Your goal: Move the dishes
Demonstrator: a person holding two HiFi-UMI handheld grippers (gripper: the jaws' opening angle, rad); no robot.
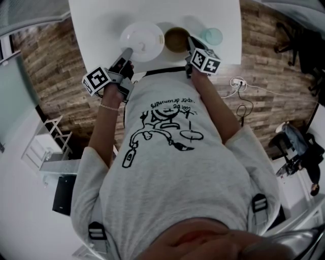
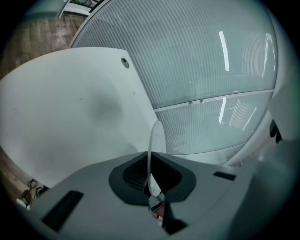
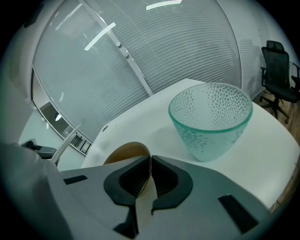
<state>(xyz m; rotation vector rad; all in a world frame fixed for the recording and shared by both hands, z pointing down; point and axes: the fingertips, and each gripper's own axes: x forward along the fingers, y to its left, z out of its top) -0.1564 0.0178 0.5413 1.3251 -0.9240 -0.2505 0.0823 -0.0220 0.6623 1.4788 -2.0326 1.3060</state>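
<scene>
The table [image 1: 96, 20] lies bare beyond the plate [image 1: 142, 41], which is by its near edge. It looks stiff, slick and breakable, and is best taken at the rim, where the left gripper [image 1: 126, 53] pinches it. Just right of the plate, the right gripper [image 1: 190, 46] pinches the rim of the brown bowl [image 1: 176, 39]. A glass bowl [image 1: 211, 36] crowds in farther right.

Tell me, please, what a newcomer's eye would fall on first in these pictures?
Two grippers each pinch a dish by its rim over the white table. The left gripper has its fingers shut on a white plate, and the right gripper has its fingers shut on a brown bowl just right of the plate. A dimpled green glass bowl stands free on the table, right of the brown bowl.
</scene>
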